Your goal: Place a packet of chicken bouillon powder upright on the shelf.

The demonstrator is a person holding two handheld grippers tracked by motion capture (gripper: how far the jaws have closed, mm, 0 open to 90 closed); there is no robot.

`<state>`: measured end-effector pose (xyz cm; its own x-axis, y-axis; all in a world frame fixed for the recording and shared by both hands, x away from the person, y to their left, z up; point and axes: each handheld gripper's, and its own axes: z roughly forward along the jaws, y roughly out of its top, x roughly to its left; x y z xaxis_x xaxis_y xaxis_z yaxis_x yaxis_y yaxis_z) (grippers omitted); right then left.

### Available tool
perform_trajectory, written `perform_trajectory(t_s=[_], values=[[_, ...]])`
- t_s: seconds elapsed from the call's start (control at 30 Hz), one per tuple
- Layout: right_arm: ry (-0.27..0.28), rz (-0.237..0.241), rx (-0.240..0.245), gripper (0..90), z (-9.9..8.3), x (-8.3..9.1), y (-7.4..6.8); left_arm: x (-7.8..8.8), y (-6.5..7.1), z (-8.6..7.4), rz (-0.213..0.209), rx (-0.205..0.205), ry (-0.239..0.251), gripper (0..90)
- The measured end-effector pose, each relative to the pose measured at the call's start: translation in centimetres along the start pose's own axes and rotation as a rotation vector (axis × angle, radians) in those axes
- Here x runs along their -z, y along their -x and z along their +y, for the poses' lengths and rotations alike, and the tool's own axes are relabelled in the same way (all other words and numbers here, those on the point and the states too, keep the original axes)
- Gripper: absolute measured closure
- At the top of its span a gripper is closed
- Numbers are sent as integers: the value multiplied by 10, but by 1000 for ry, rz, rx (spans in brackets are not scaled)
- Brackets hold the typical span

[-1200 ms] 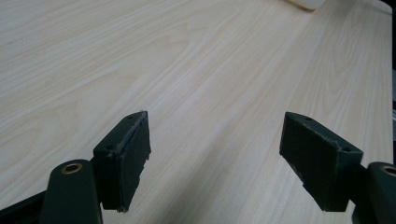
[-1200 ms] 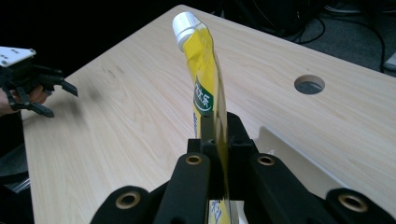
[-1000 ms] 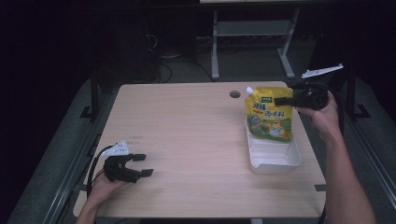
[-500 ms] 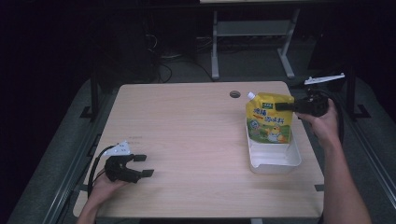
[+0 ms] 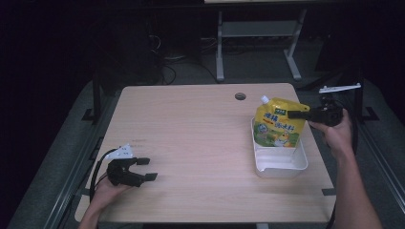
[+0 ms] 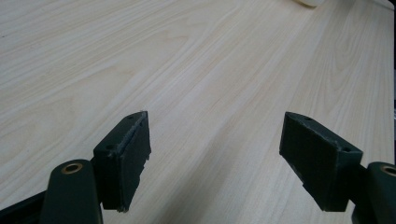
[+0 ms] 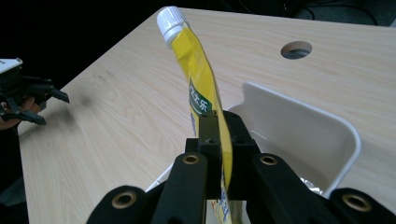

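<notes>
High view: the pale wood counter [image 5: 191,133] carries a white tray [image 5: 282,164] at its right edge. Since a second ago the yellow spouted pouch [image 5: 277,126] has come down, and its base now sits inside that tray, so release looks close. Right tongs [image 5: 292,113] pinch the pouch's upper edge. Left tongs [image 5: 145,169] rest spread and empty near the front left corner.
</notes>
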<state>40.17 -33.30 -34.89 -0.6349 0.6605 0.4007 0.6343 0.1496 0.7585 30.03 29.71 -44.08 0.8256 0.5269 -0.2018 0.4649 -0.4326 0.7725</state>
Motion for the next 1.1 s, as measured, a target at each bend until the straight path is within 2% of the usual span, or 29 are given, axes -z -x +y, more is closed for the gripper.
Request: perform_trajectory(t_s=[0.17, 0.2, 0.23, 0.27, 0.3, 0.33, 0.37, 0.5, 0.53, 0.77, 1.1], values=[[17, -4, -16, 869, -6, -1, 4, 0, 0, 0, 1, 3, 6, 240], [24, -7, -19, 827, -7, 0, 3, 1, 0, 0, 1, 2, 7, 240], [24, -7, -19, 827, -7, 0, 3, 1, 0, 0, 0, 1, 7, 240], [32, -6, -33, 743, -7, -1, 3, 1, 0, 0, 0, 2, 9, 240], [32, -7, -40, 710, -8, -1, 3, 2, 0, 0, 0, 3, 11, 240], [32, -7, -40, 710, -8, -1, 3, 2, 0, 0, 0, 3, 11, 240], [33, -10, -53, 662, -10, 0, 3, 1, 0, 0, -1, 3, 12, 240], [60, -5, -67, 613, -14, 3, 3, 2, 0, 0, -1, 2, 10, 240], [68, -10, -78, 578, -17, 5, 2, 2, 0, 0, -1, 3, 12, 239], [97, -31, -98, 546, -27, 13, -2, 6, -1, 1, -16, 14, 51, 238], [115, -67, -117, 516, -43, 31, -11, 6, -1, 0, -16, 8, 48, 235]])
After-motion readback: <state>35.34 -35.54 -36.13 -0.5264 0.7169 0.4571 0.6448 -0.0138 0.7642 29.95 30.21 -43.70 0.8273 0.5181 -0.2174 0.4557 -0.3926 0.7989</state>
